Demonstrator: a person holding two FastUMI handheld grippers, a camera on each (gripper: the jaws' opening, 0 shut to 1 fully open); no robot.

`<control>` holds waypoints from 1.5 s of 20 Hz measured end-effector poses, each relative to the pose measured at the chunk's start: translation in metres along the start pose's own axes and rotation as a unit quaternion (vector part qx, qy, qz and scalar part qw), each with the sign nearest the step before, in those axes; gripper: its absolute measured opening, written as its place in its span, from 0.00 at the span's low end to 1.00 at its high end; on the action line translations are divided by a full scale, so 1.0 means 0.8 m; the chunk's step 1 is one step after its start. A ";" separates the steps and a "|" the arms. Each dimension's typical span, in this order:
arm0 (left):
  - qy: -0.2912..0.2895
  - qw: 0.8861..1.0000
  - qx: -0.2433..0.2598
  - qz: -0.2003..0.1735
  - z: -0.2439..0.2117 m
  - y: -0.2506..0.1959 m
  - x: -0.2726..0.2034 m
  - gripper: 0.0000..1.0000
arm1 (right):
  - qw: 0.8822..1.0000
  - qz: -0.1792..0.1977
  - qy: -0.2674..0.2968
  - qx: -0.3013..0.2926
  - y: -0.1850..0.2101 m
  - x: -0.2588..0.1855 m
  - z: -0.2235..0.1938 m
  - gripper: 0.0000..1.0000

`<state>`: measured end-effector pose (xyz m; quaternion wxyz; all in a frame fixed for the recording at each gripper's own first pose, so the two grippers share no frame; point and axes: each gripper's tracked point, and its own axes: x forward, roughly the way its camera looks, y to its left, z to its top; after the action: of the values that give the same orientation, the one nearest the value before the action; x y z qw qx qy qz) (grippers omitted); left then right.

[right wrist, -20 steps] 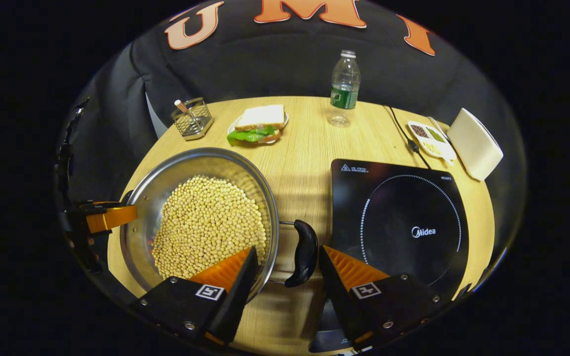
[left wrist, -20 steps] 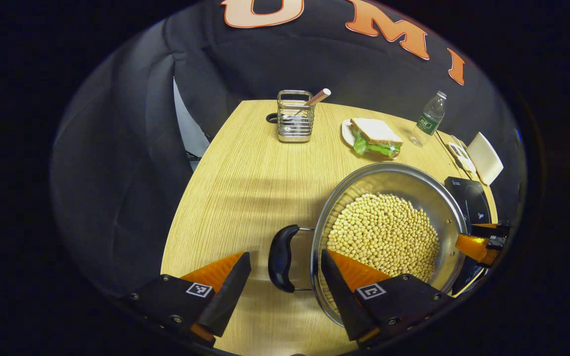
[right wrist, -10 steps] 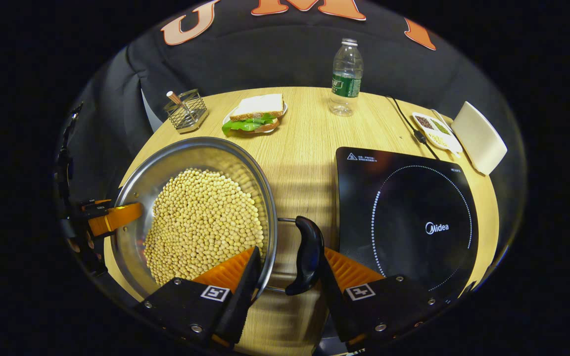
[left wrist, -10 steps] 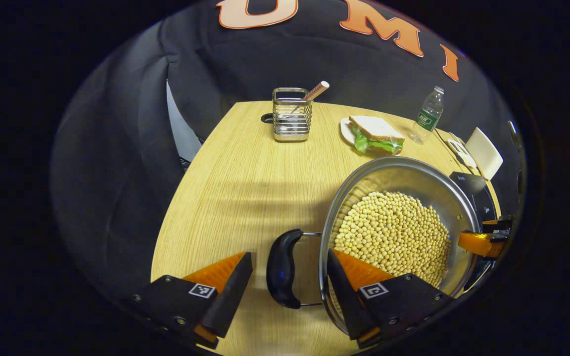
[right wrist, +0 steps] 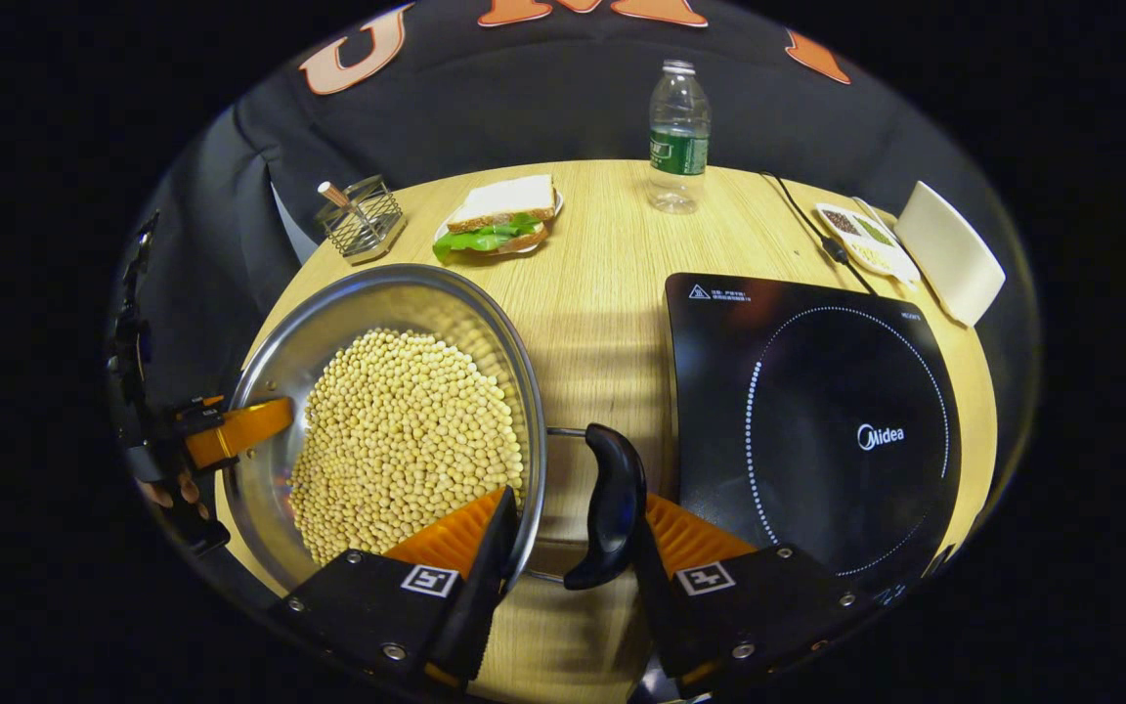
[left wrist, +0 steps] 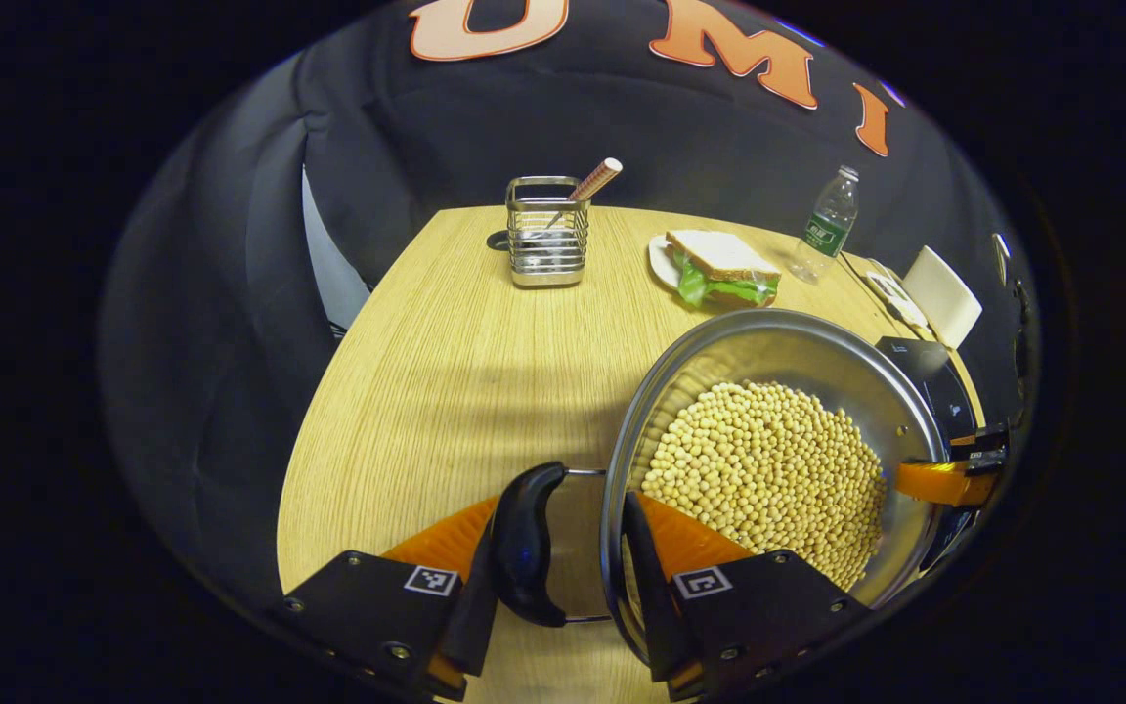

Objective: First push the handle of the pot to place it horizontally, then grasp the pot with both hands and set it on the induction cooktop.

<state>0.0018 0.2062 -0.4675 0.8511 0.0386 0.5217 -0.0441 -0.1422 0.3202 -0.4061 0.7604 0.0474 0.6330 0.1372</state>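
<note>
A steel pot [left wrist: 778, 352] full of soybeans [left wrist: 768, 469] stands on the wooden table. My left gripper [left wrist: 560, 504] has closed over its black left handle [left wrist: 524, 543]: one finger lies against the handle's outer side, the other sits just inside the rim. My right gripper [right wrist: 575, 496] holds the pot's [right wrist: 358, 303] right handle [right wrist: 612, 508] the same way, handle against one finger and the other finger inside the rim. The black induction cooktop [right wrist: 817, 420] lies right beside that handle. Across the pot, each view shows the opposite gripper [left wrist: 954, 479] [right wrist: 231, 430].
At the table's far side stand a wire utensil holder [right wrist: 360, 220], a sandwich on a plate [right wrist: 499, 220] and a water bottle [right wrist: 677, 137]. A seasoning dish [right wrist: 856, 235], a white block [right wrist: 949, 249] and the cooktop's cable [right wrist: 807, 235] sit behind the cooktop.
Both grippers have slid forward around the handles. The left jaws have narrowed until the handle rests against a finger. The right handle met its finger half a second ago.
</note>
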 end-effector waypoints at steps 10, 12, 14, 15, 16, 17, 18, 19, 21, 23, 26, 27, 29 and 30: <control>-0.017 0.999 -0.003 0.028 0.008 -0.003 -0.007 0.60 | 1.000 -0.009 0.010 0.009 -0.003 0.004 0.004 0.56; -0.029 0.999 -0.008 0.034 0.013 -0.002 -0.010 0.56 | 1.000 -0.004 0.002 0.013 -0.003 0.010 0.008 0.55; -0.048 0.998 0.000 0.044 0.016 0.001 -0.016 0.56 | 1.000 0.003 -0.016 0.011 -0.005 0.015 0.010 0.55; -0.057 0.997 0.006 0.047 0.019 0.002 -0.022 0.56 | 1.000 0.006 -0.021 0.012 -0.007 0.019 0.008 0.55; -0.065 0.997 0.010 0.050 0.019 0.003 -0.027 0.56 | 0.999 0.011 -0.028 0.010 -0.010 0.020 0.005 0.54; -0.071 0.996 0.011 0.052 0.020 0.004 -0.031 0.56 | 0.999 0.014 -0.035 0.010 -0.012 0.023 0.006 0.54; -0.075 0.996 0.012 0.054 0.019 0.005 -0.032 0.56 | 0.999 0.017 -0.041 0.011 -0.012 0.026 0.006 0.55; -0.079 0.995 0.012 0.055 0.018 0.003 -0.032 0.56 | 0.999 0.018 -0.048 0.012 -0.013 0.026 0.006 0.55; -0.089 0.994 0.017 0.055 0.020 0.000 -0.027 0.56 | 0.998 0.020 -0.060 0.014 -0.025 0.012 0.015 0.54; -0.092 0.994 0.019 0.052 0.018 -0.001 -0.026 0.56 | 0.997 0.020 -0.067 0.020 -0.041 -0.006 0.022 0.55; -0.096 0.994 0.027 0.046 0.022 0.000 -0.028 0.56 | 0.996 0.014 -0.080 0.025 -0.065 -0.020 0.033 0.55; -0.099 0.994 0.030 0.044 0.024 0.001 -0.028 0.56 | 0.996 0.013 -0.083 0.028 -0.077 -0.022 0.036 0.54; -0.103 0.993 0.037 0.038 0.025 0.002 -0.028 0.56 | 0.995 0.009 -0.089 0.037 -0.100 -0.030 0.039 0.54; -0.104 0.993 0.040 0.036 0.027 0.002 -0.030 0.56 | 0.995 0.007 -0.092 0.041 -0.113 -0.033 0.041 0.54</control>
<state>0.0105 0.2064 -0.4361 0.8993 0.0868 0.4268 -0.0386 -0.1012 0.2299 -0.3965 0.8121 0.0948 0.5649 0.1113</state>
